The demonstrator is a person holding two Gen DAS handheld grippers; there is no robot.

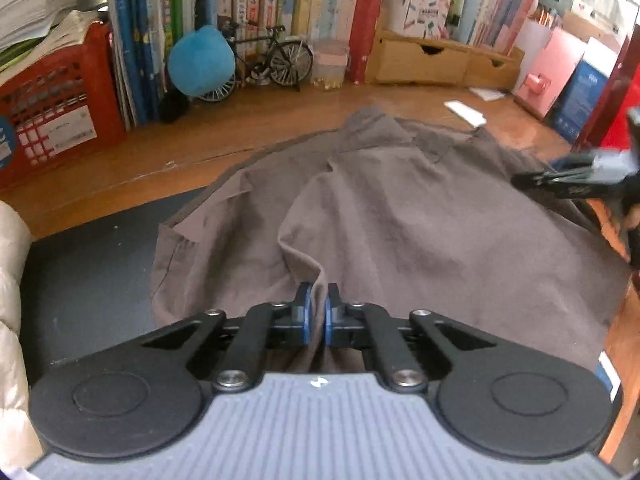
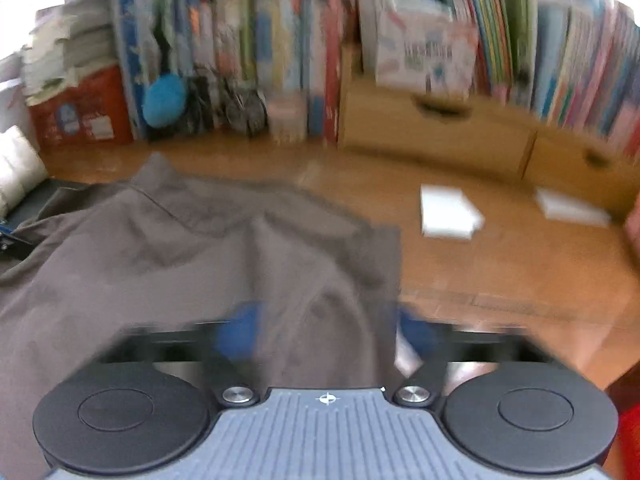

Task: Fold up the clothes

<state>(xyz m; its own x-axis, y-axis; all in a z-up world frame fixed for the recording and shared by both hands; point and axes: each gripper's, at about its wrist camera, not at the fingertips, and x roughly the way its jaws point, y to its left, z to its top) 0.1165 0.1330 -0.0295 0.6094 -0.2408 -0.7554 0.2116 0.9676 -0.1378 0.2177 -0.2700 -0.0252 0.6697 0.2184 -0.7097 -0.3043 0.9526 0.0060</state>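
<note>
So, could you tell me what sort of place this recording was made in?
Most likely a home study or bedroom: a wooden desk backed by a crowded row of books, with a model bicycle and small wooden drawers along it.

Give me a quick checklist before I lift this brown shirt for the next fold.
1. Left claw shut on the brown shirt: ok.
2. Right claw gripping the shirt's edge: not ok; the view is blurred, but the pads look apart with cloth between them.
3. Shirt lying flat: not ok; a ridge runs up from the left claw.
4. Collar at the far end, in sight: ok.
5. White box apart from the shirt: ok.
</note>
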